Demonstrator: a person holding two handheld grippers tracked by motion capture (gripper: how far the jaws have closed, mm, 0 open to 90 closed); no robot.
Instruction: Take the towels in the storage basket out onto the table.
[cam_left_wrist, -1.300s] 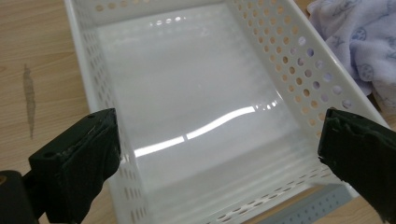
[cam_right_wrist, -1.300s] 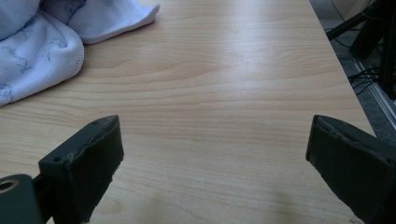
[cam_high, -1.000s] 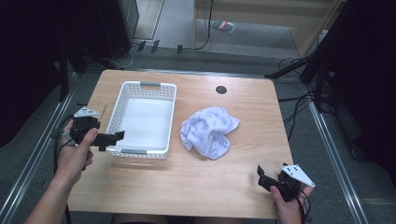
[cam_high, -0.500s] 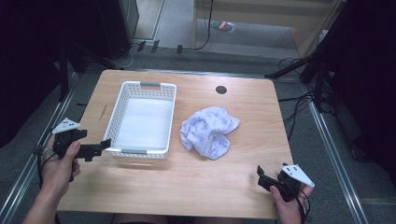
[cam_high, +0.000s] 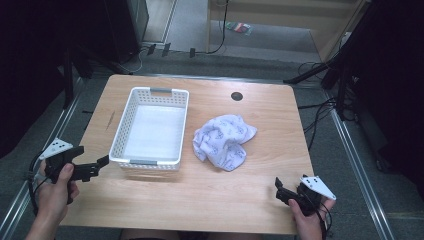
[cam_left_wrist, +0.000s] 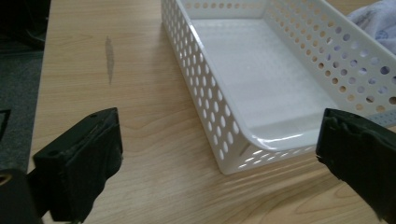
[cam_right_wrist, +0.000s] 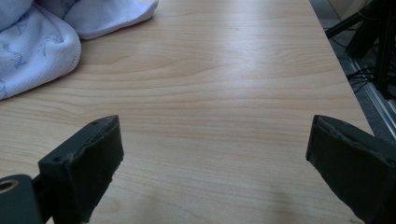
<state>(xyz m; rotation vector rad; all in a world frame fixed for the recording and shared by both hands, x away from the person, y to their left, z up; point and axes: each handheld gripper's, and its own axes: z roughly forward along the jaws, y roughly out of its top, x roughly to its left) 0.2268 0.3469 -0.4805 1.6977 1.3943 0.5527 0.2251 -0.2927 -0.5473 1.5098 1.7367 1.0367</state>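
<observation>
A white perforated basket (cam_high: 123, 127) stands empty on the left half of the wooden table (cam_high: 210, 200). To its right lies a crumpled white cloth with a blue print (cam_high: 223, 141). My left gripper (cam_high: 96, 164) is held at the table's left edge, open, pointing at the basket's near left corner (cam_left_wrist: 233, 158); in the left gripper view (cam_left_wrist: 219, 126) nothing sits between its jaws. My right gripper (cam_high: 279, 190) hovers open at the near right corner. In the right gripper view (cam_right_wrist: 215, 128) there is bare wood ahead and the cloth (cam_right_wrist: 37, 44) at the upper left.
A dark round hole (cam_high: 236, 96) sits in the table near its far edge. A grey scuff (cam_high: 110, 120) marks the wood left of the basket (cam_left_wrist: 109, 58). Cables and dark stands (cam_high: 320, 75) lie on the floor beyond the right edge.
My left gripper has drawn back from the basket's near left corner, moving left and toward the person. The right gripper, basket and cloth have not moved.
</observation>
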